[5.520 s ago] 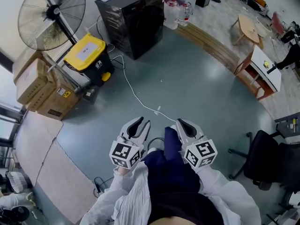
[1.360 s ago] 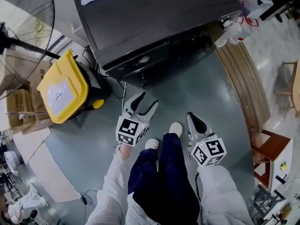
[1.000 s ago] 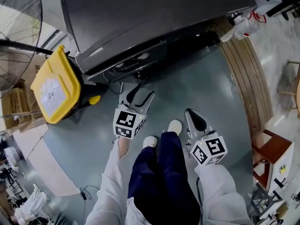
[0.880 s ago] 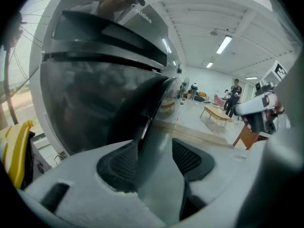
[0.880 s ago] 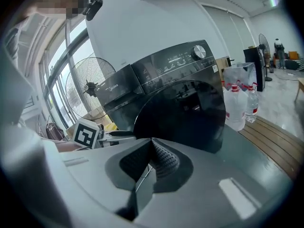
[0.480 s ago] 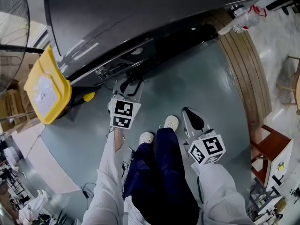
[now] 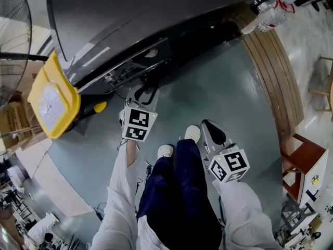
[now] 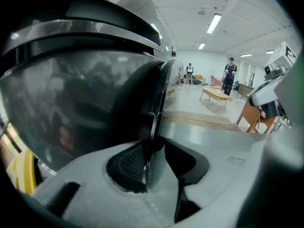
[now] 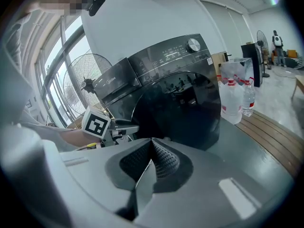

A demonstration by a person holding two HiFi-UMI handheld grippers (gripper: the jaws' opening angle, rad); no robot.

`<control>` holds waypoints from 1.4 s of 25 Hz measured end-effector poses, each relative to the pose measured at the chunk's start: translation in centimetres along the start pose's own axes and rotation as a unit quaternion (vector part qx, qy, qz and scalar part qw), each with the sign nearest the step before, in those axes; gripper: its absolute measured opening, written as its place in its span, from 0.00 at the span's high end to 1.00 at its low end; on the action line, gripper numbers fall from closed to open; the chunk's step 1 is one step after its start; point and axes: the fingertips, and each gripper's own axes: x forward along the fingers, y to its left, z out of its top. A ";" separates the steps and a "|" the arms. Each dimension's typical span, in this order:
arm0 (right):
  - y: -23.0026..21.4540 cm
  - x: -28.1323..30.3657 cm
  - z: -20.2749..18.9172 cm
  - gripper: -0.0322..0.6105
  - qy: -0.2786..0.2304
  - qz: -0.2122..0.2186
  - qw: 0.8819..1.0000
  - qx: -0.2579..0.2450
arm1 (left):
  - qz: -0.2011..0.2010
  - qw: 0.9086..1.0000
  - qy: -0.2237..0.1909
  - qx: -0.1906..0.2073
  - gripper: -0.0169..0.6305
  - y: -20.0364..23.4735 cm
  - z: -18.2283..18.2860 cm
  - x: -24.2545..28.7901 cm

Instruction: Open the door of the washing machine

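Head view: the yellow-lidded bin [image 7: 52, 100] is closed with its contents hidden, left of the dark washing machine [image 7: 156, 14]. The left tool [image 7: 144, 95] is at the machine's front, the right tool [image 7: 212, 132] back beside the person's shoes [image 7: 192, 133]

Left gripper view: jaws closing, pinching the door [image 8: 95, 108] rim

Right gripper view: jaws pressed together, empty, with the door ahead and apart

Yellow bin [image 7: 52, 99] crowds washer [image 7: 156, 14] left; floor [image 7: 234, 103] w/ free room right.

Your left gripper [image 7: 141, 94], arm stretched forward, is closing its fingers [image 8: 126, 163] on the dark glass door's rim [image 8: 156, 103]. Your right gripper [image 7: 206, 125] hangs back beside your leg, fingers pressed together.
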 end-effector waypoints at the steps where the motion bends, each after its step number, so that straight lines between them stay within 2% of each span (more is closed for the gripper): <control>1: 0.1 -0.1 -0.1 0.94 0.000 -0.001 1.000 0.001 | -0.003 1.000 0.003 0.002 0.79 -0.1 -0.1 -0.1; 5: 0.4 -0.5 -0.2 0.94 -0.003 -0.007 1.000 -0.002 | -0.022 1.000 0.009 0.019 0.81 -0.9 -0.4 -0.1; 9: 0.5 -0.7 -0.3 0.94 -0.009 -0.022 1.000 0.004 | -0.061 0.997 0.021 0.034 0.83 -3.3 -1.5 -0.6; 18: 2.5 -3.1 -1.1 0.94 -0.030 -0.052 0.998 0.016 | -0.126 0.992 0.019 0.026 0.84 -9.7 -2.6 -1.9; 23: 3.1 -5.6 -2.8 0.94 -0.043 -0.090 0.995 0.009 | -0.129 0.991 0.019 0.015 0.84 -12.2 -3.1 -2.4; 31: 3.6 -9.6 -5.4 0.94 -0.066 -0.130 0.989 0.026 | -0.119 0.993 -0.003 -0.005 0.84 -15.2 -2.9 -2.6; 35: 3.1 -11.3 -6.4 0.94 -0.072 -0.145 0.986 0.045 | -0.117 0.993 0.005 -0.014 0.83 -16.4 -2.8 -2.5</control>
